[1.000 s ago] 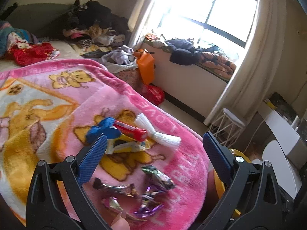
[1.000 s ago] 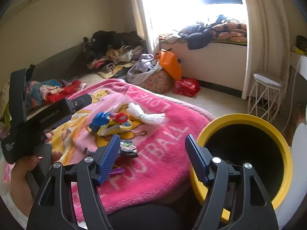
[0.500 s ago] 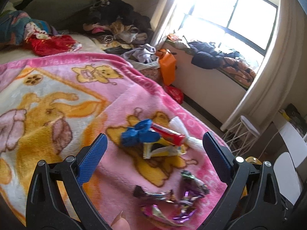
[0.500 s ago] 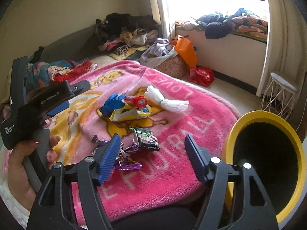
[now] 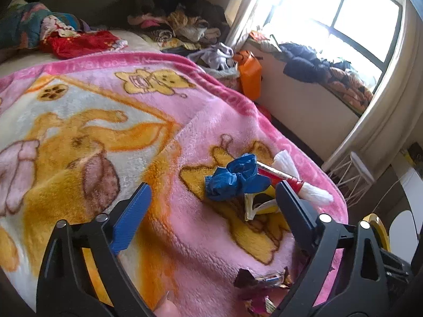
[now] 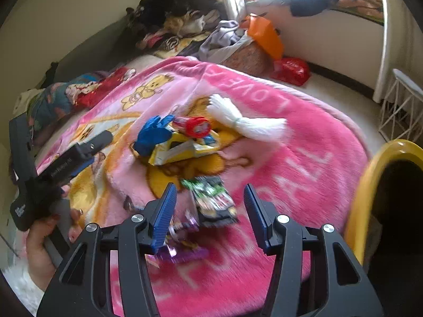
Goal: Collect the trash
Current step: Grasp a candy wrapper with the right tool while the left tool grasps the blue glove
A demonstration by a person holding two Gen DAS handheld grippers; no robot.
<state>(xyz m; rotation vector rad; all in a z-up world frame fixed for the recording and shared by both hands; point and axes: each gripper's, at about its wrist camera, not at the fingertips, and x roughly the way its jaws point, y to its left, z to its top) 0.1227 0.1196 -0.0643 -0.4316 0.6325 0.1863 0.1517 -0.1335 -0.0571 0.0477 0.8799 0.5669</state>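
**Trash all on the bed, bin not yet fed**

Trash lies heaped on the pink blanket (image 6: pixel 304 174): blue glove (image 6: pixel 152 134), yellow wrapper (image 6: pixel 182 150), red tube (image 6: pixel 195 126), white tassel (image 6: pixel 246 124), and nearer you the foil wrappers (image 6: pixel 211 198). Nothing looks collected. Your right gripper (image 6: pixel 210 208) has just been narrowing its jaws, straddling the foil wrappers without pinching. Your left gripper (image 5: pixel 211 206) stands spread, holding nothing. The yellow bin (image 6: pixel 364 192) waits at the right.

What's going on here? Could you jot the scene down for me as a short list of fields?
place: bed under a pink cartoon blanket
trash: blue glove, yellow wrapper, red tube, white tassel, green-black wrapper
bin: yellow-rimmed, beside the bed
left tongs: open, jaws just closing, glove ahead
right tongs: open, jaws just closing, over the green-black wrapper
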